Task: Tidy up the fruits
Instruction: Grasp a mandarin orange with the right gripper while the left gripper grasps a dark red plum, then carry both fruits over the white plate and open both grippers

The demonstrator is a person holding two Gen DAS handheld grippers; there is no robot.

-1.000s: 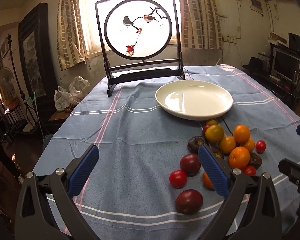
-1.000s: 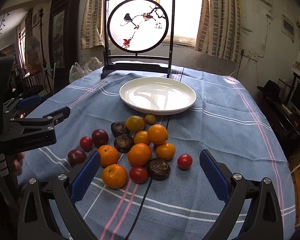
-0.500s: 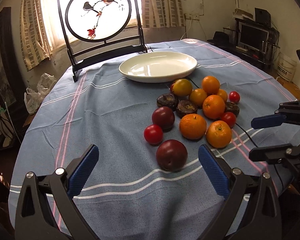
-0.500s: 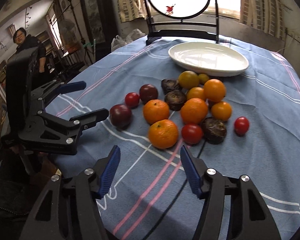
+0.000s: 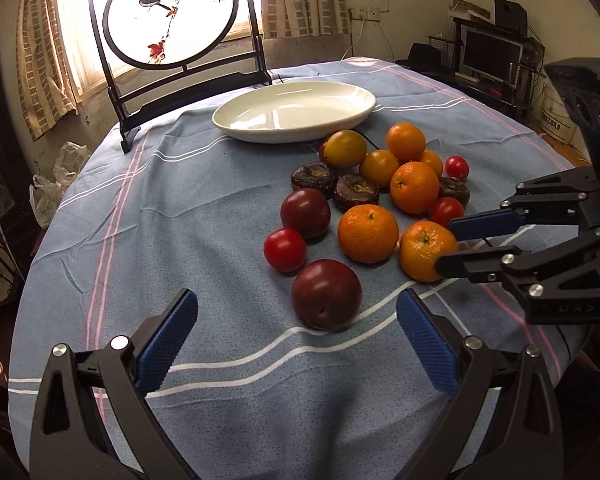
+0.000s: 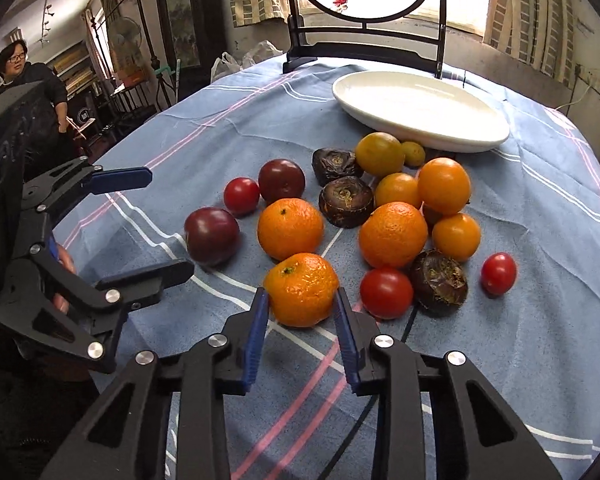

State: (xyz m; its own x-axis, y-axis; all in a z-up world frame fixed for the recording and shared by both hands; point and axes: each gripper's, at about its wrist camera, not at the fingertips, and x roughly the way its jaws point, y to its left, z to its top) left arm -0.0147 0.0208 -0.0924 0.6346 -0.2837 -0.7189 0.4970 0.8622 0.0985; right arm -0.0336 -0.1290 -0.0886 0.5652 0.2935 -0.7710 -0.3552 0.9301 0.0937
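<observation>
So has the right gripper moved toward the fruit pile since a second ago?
Yes. The right gripper has come down toward the pile before the white plate, jaws just closing around the nearest orange.

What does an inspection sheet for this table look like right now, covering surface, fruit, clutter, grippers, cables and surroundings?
Surface: blue striped tablecloth, wrinkled.
Job's things: white plate empty; oranges, red tomatoes, dark plums and brown fruits loose beside it.
Clutter: bird screen behind the plate.
Grippers: right hand-held gripper has just been closing, pads against the nearest orange; left hand-held gripper open, large plum just ahead.
Cables: dark cable runs under the fruit.
Surroundings: curtained window, monitor, person standing.
</observation>
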